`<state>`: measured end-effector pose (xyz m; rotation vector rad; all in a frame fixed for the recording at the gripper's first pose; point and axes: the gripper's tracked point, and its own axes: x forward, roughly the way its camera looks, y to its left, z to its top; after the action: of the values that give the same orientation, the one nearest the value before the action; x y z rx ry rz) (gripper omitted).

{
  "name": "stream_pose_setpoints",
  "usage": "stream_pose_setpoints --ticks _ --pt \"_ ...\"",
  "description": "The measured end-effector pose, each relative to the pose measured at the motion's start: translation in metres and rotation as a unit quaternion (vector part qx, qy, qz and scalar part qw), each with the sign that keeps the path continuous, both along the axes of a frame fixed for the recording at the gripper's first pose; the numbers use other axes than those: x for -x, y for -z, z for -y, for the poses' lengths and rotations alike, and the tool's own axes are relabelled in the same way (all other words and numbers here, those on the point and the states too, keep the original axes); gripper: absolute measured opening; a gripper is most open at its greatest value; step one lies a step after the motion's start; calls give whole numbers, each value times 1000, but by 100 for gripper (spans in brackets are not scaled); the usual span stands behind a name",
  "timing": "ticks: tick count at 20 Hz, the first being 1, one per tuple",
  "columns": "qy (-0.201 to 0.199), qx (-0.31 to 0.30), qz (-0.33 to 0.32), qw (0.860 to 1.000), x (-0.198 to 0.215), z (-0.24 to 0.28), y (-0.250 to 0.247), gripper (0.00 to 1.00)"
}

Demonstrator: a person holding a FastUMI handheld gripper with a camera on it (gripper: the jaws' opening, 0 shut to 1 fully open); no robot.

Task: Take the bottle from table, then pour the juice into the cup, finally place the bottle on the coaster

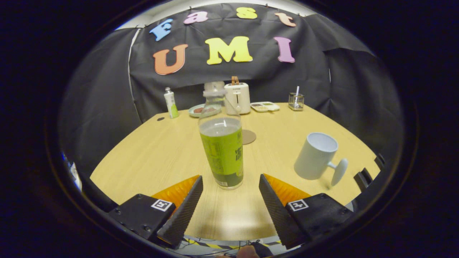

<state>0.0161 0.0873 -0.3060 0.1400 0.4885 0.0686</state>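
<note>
Half-full bottle (222, 150) at 12 o'clock, just ahead of gripper (231, 193), fingers wide apart, empty. Looks thin plastic, prob. slick w/ sloshy weight; grab the labelled mid-body, squeeze gently.

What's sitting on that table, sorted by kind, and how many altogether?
Bottles: 2, the juice bottle just ahead of the open tool and a small white bottle
Cups: 1, white cup
Coasters: 1, coaster
Toasters: 1, toaster
Plates and trays: 2, plate, tray
Wire holders: 1, holder
Total: 8
</note>
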Motion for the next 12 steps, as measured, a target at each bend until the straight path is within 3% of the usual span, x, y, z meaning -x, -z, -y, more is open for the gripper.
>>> stream_pose_setpoints --ticks 6,12 --pt "-6 18 -15 1000 -28 -13 35 100" --pt "-6 18 -14 1000 -52 -16 32 100"
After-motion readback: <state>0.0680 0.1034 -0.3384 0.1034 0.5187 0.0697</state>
